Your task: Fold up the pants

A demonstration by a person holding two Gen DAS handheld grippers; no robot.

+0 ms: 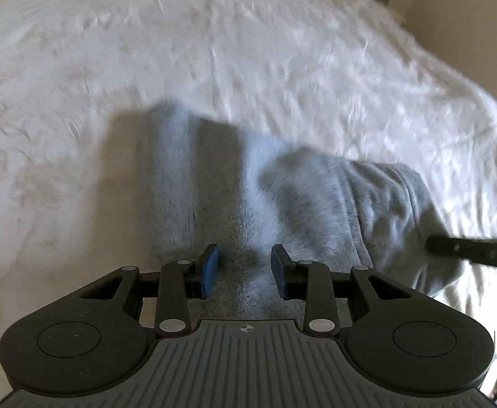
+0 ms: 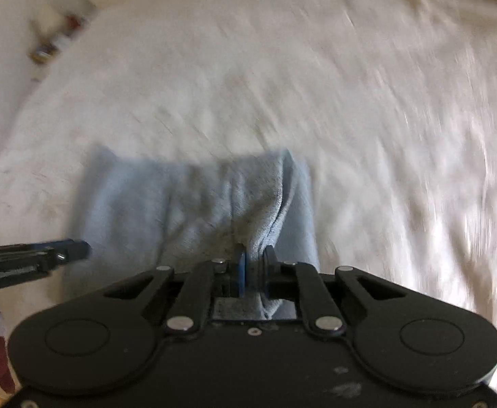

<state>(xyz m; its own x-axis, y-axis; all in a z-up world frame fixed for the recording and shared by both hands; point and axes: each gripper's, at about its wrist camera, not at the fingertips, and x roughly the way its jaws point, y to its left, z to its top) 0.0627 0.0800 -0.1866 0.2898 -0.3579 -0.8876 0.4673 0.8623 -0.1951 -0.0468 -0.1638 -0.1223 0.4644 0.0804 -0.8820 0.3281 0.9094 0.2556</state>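
While both views are smeared by motion, the main things read clearly enough.
Bed: a wide white cover (image 1: 282, 51) fills the space ahead of both sets of fingers and runs on under the cloth.
Pants: grey knit pants (image 1: 316, 197) lie bunched on the cover, spreading forward from the left fingers and off to their right; in the right wrist view they stretch ahead and to the left of the fingers.
Left gripper (image 1: 245, 270): its blue-padded fingers (image 1: 210, 268) stand partly spread, with grey cloth lying in the gap; whether the pads press it I cannot tell.
Right gripper (image 2: 253, 268): its fingers are drawn close and pinch a gathered fold of the pants, which rises from between the tips.
Between the two: each gripper shows at the edge of the other's view, just beside the cloth.
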